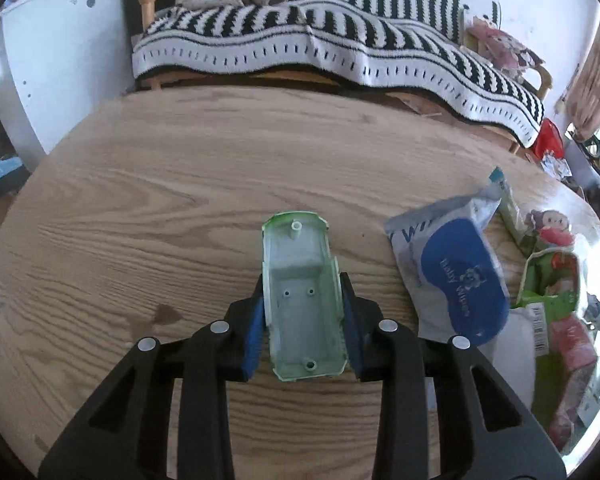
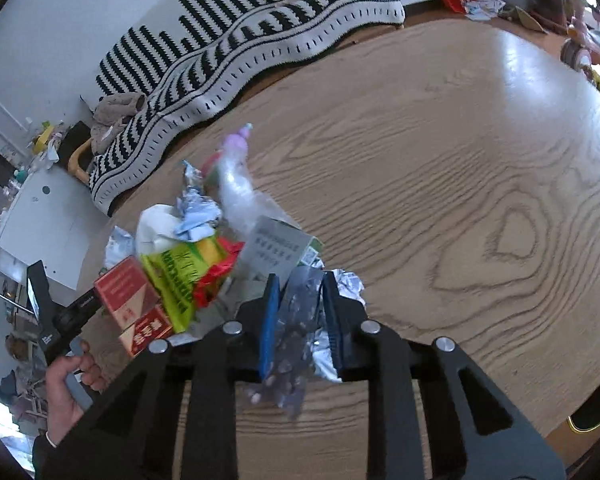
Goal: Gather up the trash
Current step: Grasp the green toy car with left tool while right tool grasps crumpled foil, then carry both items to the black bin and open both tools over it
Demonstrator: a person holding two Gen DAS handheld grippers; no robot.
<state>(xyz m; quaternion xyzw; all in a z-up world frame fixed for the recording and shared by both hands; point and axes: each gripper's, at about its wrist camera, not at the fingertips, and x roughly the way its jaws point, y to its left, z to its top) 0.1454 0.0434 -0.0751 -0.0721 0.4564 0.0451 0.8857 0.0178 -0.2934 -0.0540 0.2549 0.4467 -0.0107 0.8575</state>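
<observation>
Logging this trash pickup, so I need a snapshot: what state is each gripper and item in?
left gripper: shut on the green plastic shell, hollow side up
right gripper: shut on a silver blister pack
baby wipes pack: lying flat, flap shut
red box: lying in the trash pile

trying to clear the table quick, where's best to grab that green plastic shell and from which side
Grip the green plastic shell across its two long side walls, coming in over its near short end. It lies open side up on the table, long axis pointing away, so the thin parallel walls suit the pads. The left hand-held gripper already clamps it this way.
</observation>
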